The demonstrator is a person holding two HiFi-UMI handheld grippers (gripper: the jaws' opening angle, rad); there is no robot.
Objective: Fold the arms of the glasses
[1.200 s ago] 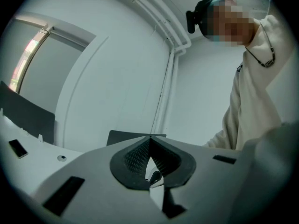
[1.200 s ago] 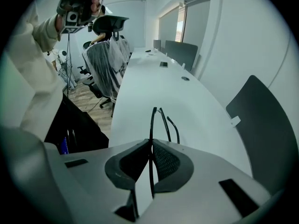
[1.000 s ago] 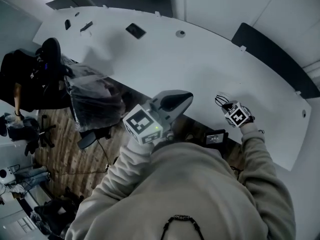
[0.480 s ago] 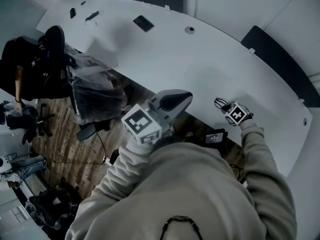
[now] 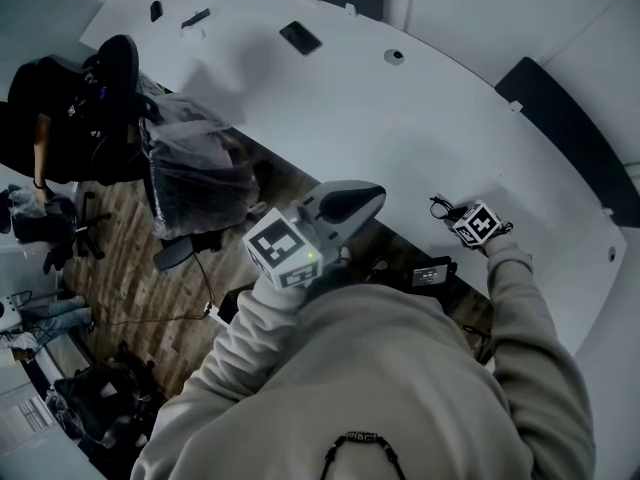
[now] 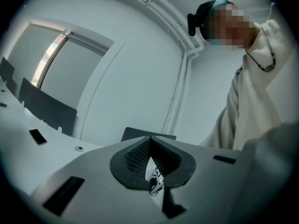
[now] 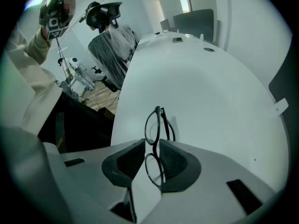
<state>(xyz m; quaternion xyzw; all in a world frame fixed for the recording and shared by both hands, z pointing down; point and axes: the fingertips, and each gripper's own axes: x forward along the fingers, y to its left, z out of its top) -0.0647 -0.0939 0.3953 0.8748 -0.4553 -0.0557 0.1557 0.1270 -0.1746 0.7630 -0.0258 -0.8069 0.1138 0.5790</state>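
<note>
Thin dark-framed glasses point(image 7: 156, 139) stand on edge on the white table point(image 7: 219, 92), arms folded in behind the lenses. My right gripper point(image 7: 152, 153) points steeply down over them. Its jaws have just been opening; the glasses sit between the pads with a narrow gap, so it is open. In the head view the right gripper point(image 5: 455, 216) is at the table's near edge, the glasses point(image 5: 440, 208) just beyond its marker cube. My left gripper point(image 5: 345, 203) is held level in front of my chest, off the table. It is shut point(image 6: 149, 141) with nothing in it.
A phone point(image 5: 300, 37) and a round grommet point(image 5: 394, 56) lie far back on the table. A plastic-covered chair point(image 5: 195, 173) and a seated person point(image 5: 60, 118) are to the left. Dark panels point(image 5: 570, 128) stand behind the table. A small device point(image 5: 432, 273) sits below its edge.
The right gripper has sunk a little toward the table with the glasses. The left gripper has shifted only slightly.
</note>
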